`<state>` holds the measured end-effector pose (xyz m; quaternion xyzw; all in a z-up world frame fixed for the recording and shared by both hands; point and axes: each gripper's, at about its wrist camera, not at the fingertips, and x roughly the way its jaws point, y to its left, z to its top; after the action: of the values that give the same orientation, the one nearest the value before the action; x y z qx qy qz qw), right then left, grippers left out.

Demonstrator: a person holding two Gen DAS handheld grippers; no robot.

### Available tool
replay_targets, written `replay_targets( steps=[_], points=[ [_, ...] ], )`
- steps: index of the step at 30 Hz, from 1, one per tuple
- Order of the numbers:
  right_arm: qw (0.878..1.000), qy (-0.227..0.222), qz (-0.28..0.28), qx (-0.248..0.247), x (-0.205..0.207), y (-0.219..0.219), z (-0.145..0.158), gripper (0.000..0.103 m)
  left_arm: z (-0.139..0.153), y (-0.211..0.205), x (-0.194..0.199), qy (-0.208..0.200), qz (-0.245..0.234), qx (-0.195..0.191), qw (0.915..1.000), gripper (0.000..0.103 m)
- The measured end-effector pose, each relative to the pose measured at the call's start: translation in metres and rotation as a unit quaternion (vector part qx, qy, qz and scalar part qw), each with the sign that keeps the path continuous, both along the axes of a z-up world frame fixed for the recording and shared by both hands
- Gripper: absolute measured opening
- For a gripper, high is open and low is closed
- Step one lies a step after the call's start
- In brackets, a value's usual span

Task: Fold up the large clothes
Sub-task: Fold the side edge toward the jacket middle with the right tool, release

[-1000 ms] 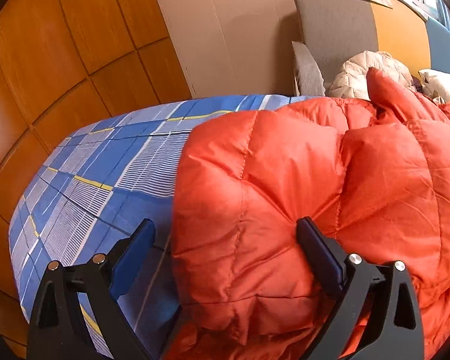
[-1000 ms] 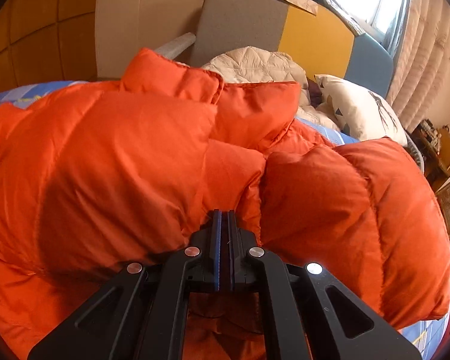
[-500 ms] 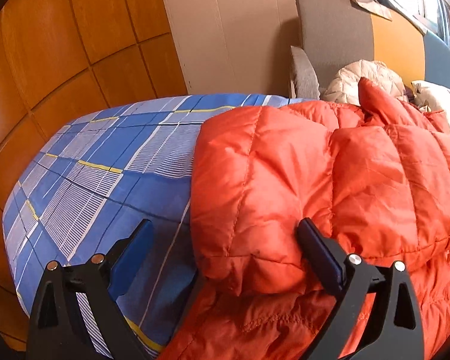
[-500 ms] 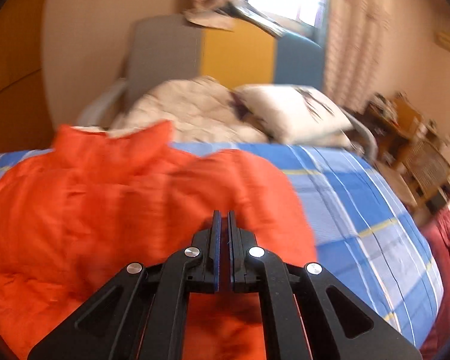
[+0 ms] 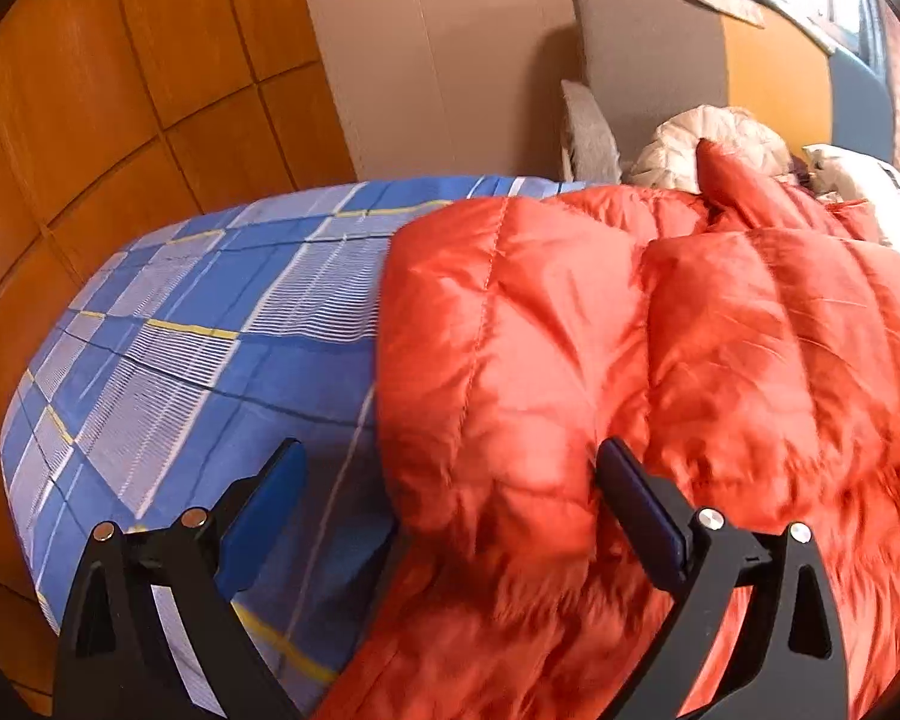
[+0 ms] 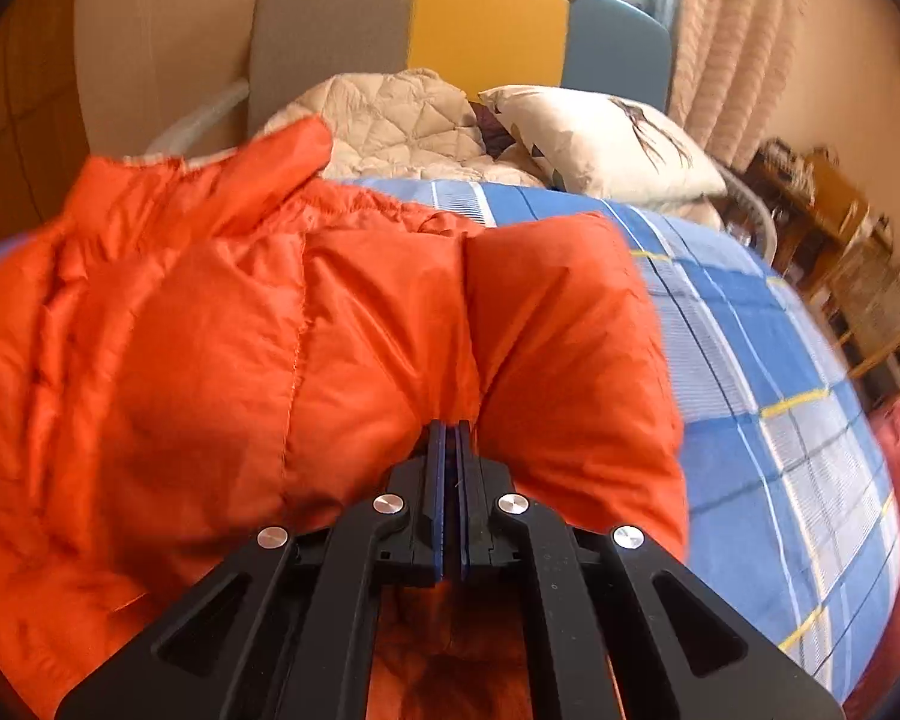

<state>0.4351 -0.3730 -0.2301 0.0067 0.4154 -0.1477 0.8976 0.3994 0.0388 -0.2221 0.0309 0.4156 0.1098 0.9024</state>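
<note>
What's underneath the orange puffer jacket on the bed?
The orange puffer jacket lies on a blue plaid bedsheet, which shows on both sides of it. Whatever sits directly beneath the jacket is covered.

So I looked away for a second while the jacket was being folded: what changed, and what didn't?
The right side of the orange jacket got folded across onto its middle, baring the blue plaid sheet on that side. The right gripper carried it over pinched shut; its jaws are opening now, fabric bunched at the tips. The left gripper stayed wide open at the jacket's other edge.
</note>
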Motion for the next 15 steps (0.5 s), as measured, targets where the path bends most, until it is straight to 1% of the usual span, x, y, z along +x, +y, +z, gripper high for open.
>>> replay_targets(
  steps=[1,2,3,5,9,12,15],
  points=[
    [1.000,-0.008,-0.001,-0.004,-0.010,0.002,0.007,0.062,0.005,0.003,-0.009,-0.002,-0.004,-0.002,1.0000,0.101],
    [1.000,-0.016,0.000,-0.009,-0.014,0.004,0.011,0.084,0.008,0.007,-0.017,-0.003,-0.005,-0.004,1.0000,0.101],
    [0.999,-0.039,0.008,-0.022,-0.028,0.010,0.021,0.095,0.010,0.010,-0.023,-0.002,-0.003,-0.004,1.0000,0.101],
    [0.998,-0.041,0.021,-0.045,-0.041,0.019,0.031,0.095,0.011,0.017,-0.035,0.006,-0.001,-0.013,0.9999,0.101],
    [0.997,-0.033,0.040,-0.060,-0.069,0.031,0.039,0.095,0.006,0.036,-0.060,0.021,0.020,-0.060,0.9978,0.101],
    [0.995,-0.032,0.041,-0.080,-0.087,0.037,0.040,0.095,0.004,0.042,-0.079,0.019,0.026,-0.066,0.9973,0.101],
    [0.996,-0.032,0.039,-0.079,-0.110,0.040,0.042,0.095,0.006,0.045,-0.099,0.014,0.016,-0.064,0.9977,0.101]
  ],
)
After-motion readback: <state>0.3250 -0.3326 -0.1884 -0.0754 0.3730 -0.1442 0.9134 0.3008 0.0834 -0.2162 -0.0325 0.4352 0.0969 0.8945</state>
